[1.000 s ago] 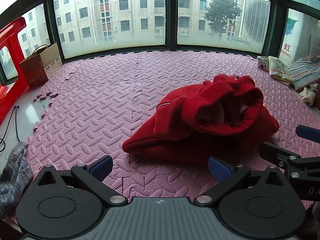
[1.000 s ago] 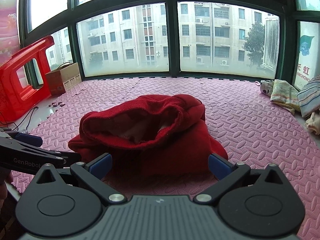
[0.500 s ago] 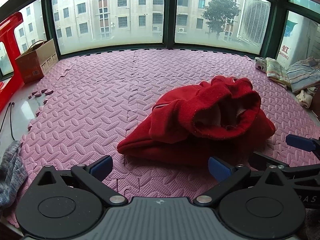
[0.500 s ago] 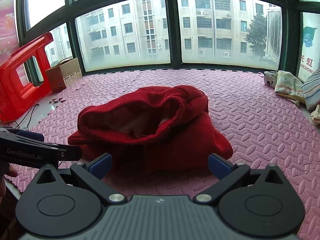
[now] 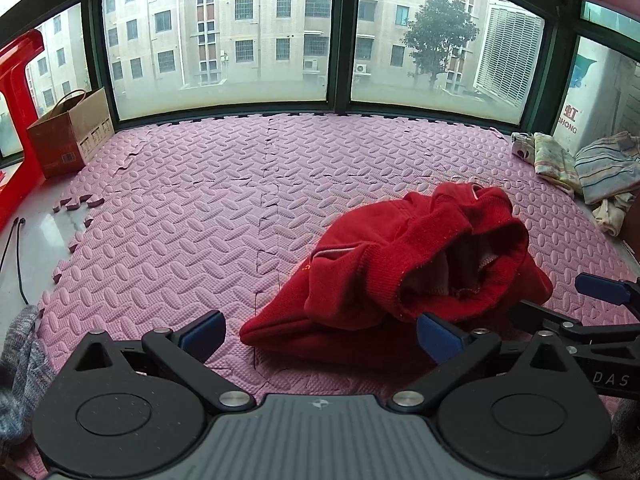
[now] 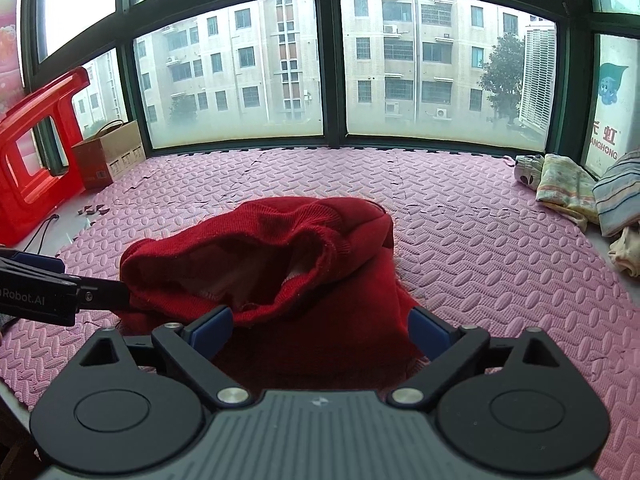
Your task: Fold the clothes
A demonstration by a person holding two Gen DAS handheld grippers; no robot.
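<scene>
My left gripper [image 5: 320,338] and right gripper [image 6: 320,328] both stand spread wide, holding nothing. The crumpled red sweater [image 6: 280,256] lies on the pink foam mat [image 5: 180,220], just ahead of both, bunched between my right jaws' tips.

My left gripper [image 5: 320,334] hangs low with jaws spread wide, nothing between them; my right gripper [image 6: 320,326] sits just beside it, level, jaws likewise parted and empty.

pink foam mat [image 5: 192,216] covers floor | cardboard box [image 5: 68,134] far left by window | red plastic chair [image 6: 36,152] beside box | black cable [image 5: 14,256] on bare floor
</scene>
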